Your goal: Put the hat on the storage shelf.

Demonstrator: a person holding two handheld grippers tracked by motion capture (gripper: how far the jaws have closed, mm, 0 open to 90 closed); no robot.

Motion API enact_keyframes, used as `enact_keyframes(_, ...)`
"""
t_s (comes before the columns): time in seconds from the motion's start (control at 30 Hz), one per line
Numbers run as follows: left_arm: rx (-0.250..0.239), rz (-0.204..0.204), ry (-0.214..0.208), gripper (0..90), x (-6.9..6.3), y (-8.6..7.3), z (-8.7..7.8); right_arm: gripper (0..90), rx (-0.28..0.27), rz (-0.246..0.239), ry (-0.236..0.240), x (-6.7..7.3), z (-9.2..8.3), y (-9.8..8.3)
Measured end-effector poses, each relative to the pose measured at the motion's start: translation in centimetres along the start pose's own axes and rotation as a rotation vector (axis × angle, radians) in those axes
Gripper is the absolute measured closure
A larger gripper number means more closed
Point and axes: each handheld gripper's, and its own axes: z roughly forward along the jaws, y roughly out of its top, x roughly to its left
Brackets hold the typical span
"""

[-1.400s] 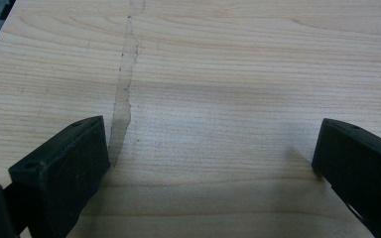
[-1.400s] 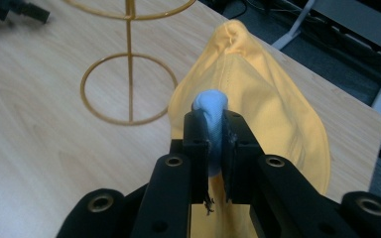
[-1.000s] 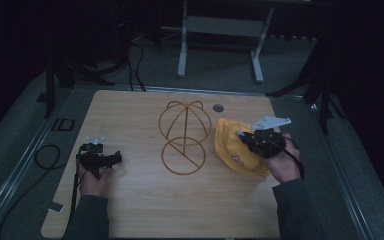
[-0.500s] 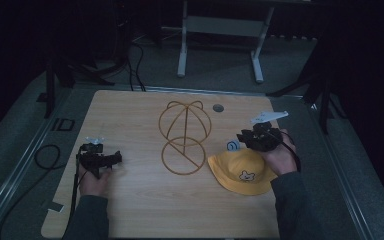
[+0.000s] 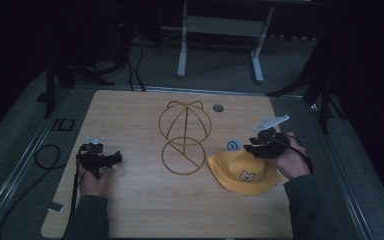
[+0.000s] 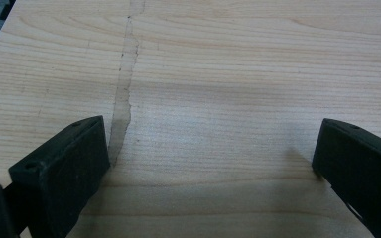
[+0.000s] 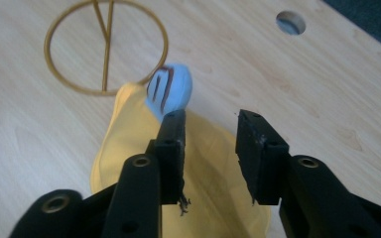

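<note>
Where the wooden worktop (image 5: 145,210) meets the person's left hand (image 5: 94,181), the left gripper (image 5: 111,159) lies low on the wood, jaws spread wide with only bare grain and a pale streak (image 6: 124,94) between them. At centre stands a gold wire hat stand (image 5: 184,136), with a round hole (image 5: 218,107) in the board just behind it. Right of the stand lies a yellow hat (image 5: 244,171), bear patch facing the person, a blue tag (image 5: 233,145) at its far edge. Over that edge hovers the right gripper (image 5: 250,148), jaws parted, gripping nothing.
</note>
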Motion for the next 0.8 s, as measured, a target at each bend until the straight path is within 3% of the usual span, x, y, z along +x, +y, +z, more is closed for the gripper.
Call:
enact_keyframes(0.43,0.000,0.000,0.000,1.3,0.00,0.00,0.00,49.6,0.125,-0.062,0.021,-0.17,0.21,0.25)
enact_keyframes(0.8,0.001,0.001,0.000,1.3,0.00,0.00,-0.01,46.4,0.208,-0.096,0.048,-0.94,0.77,0.18)
